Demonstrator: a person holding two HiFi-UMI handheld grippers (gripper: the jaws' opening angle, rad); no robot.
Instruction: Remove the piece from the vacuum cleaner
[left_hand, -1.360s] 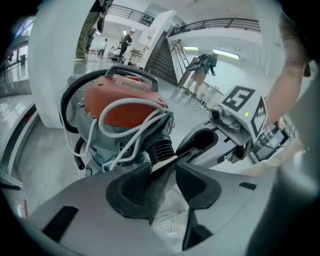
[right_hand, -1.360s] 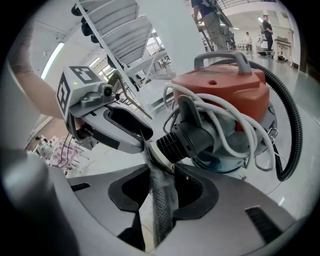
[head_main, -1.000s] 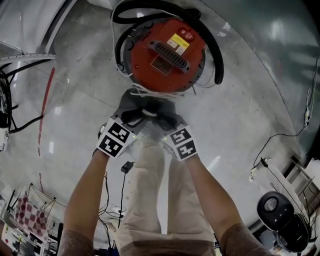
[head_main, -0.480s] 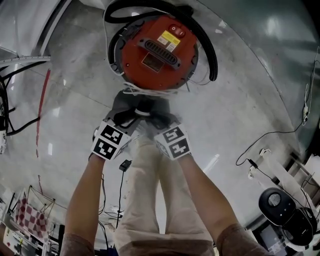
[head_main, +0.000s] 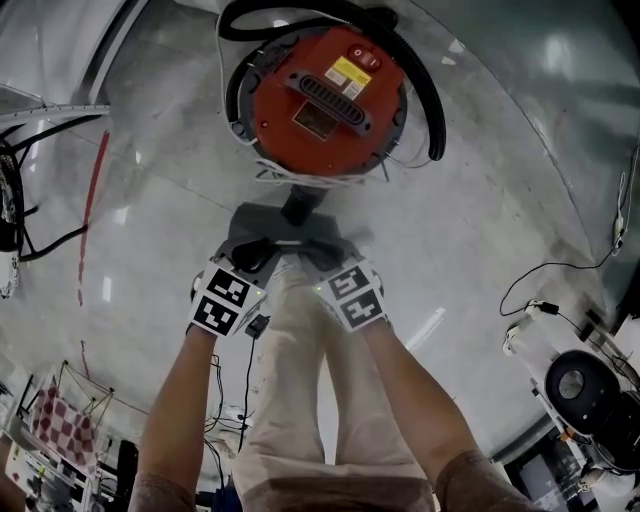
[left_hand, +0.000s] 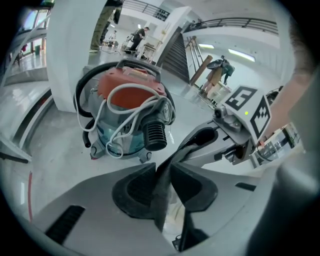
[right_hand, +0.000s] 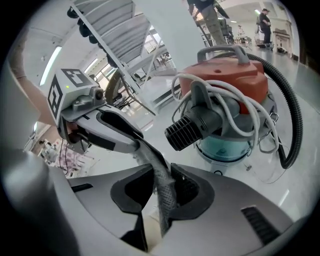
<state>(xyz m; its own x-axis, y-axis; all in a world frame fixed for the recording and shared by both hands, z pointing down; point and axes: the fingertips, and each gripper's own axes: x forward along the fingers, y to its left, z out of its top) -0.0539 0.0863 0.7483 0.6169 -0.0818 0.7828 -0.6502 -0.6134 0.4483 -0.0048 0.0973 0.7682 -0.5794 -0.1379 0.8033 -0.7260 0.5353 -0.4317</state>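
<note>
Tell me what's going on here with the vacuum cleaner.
A person holds a gripper in each hand. The left gripper and the right gripper both pinch one thin dark strip stretched between them; their fingers have just been closing on it. The strip is apart from the red vacuum cleaner, whose black ribbed port faces the grippers.

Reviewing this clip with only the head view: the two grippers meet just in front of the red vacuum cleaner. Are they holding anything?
Observer: Yes. The left gripper, its jaws just now closing, pinches a thin dark strip between its pads.
Operator: And the right?
Observer: The right gripper, also just closing, clamps the same strip; its mesh weave shows there.
Operator: Attached to the vacuum?
Observer: No, it spans only gripper to gripper, apart from the vacuum cleaner and its black ribbed port.
</note>
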